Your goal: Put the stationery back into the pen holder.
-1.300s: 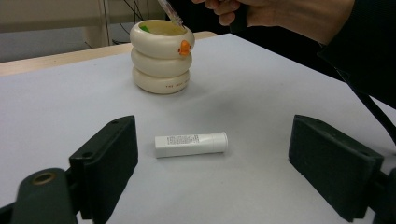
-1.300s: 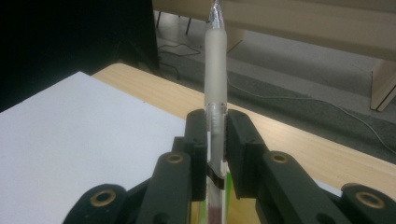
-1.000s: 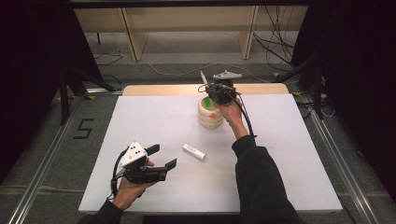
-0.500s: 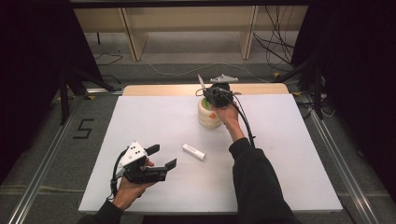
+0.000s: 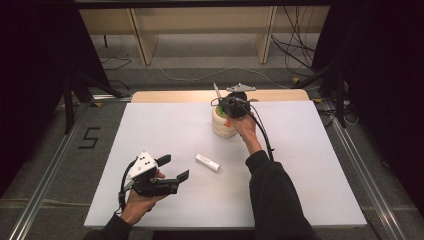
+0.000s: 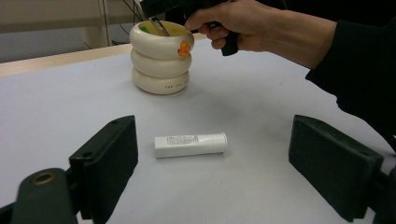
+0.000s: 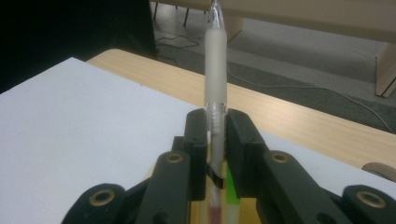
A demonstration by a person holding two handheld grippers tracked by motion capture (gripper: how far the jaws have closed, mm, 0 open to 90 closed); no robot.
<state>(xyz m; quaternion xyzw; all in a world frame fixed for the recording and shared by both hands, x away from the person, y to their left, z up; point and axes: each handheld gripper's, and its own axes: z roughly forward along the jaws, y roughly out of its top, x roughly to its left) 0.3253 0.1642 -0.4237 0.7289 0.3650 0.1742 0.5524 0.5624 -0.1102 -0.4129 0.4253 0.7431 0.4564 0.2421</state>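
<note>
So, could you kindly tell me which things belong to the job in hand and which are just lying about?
In use:
- pen, clamped in the right hand-held gripper
- cream ringed holder under it

Lying about:
- white tube before the open left hand-held gripper

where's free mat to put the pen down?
Widest bare patch: the white mat left of the ringed holder, beyond the left hand-held gripper. Also bare right of the person's sleeve. Crowded: around the white tube and the holder, where the right hand-held gripper clamps the pen.
</note>
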